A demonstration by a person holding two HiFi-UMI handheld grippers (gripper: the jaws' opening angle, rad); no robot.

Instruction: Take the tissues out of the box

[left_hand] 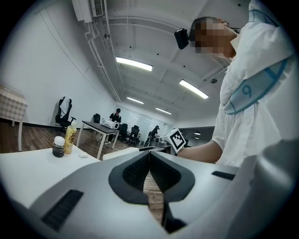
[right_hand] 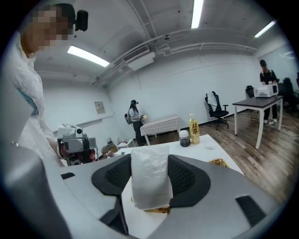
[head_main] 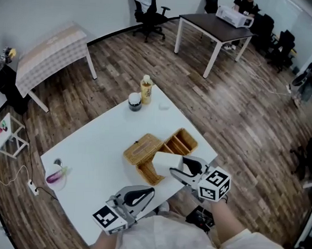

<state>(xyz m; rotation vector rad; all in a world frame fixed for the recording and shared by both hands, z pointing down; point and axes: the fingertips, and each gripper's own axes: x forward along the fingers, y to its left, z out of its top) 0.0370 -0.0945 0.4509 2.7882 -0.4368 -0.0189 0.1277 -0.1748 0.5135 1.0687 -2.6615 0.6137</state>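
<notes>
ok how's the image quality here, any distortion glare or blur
Head view: strong fisheye, the floor planks curve round the table, and the corners go dark. Left gripper view: round black border, ceiling lights blown out white. Right gripper view: same round border, light strip glaring, tissue pack fairly sharp between the jaws.

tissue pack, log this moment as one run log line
right gripper: shut on tissue pack | tissue pack: held above woven box | left gripper: shut, empty, near table edge
</notes>
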